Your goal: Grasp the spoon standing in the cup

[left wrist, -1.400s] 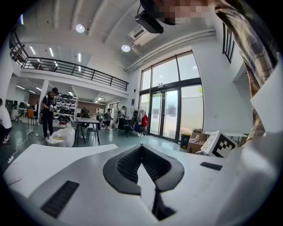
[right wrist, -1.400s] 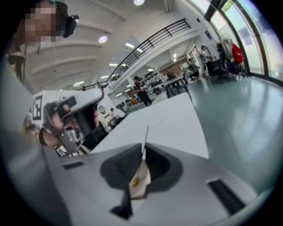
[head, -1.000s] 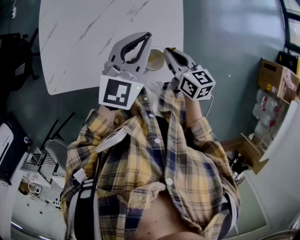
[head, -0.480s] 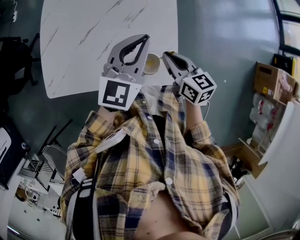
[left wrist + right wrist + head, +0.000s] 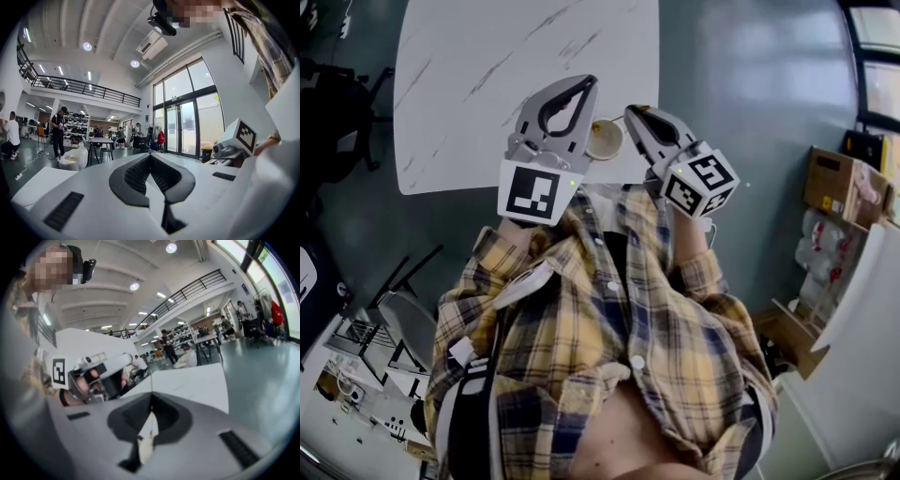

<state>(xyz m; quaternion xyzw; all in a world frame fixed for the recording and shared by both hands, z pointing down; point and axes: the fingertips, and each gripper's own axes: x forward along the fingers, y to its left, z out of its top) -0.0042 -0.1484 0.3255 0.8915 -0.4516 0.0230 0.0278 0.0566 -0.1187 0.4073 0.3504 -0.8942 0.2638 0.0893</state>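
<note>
No change: left tool and right tool stay beside the cup, jaws together. Pale sliver in the right jaws may be the spoon; grasp unconfirmed.

White marbled table; cup apparently near its edge.

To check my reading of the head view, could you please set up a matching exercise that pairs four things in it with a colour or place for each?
Things:
1. cup
2. table
3. shirt
4. cardboard box

Descriptions:
A. yellow and blue plaid
B. white with grey veins
C. by the picture's right edge
D. at the table's near edge

Pairs: 1-D; 2-B; 3-A; 4-C
</note>
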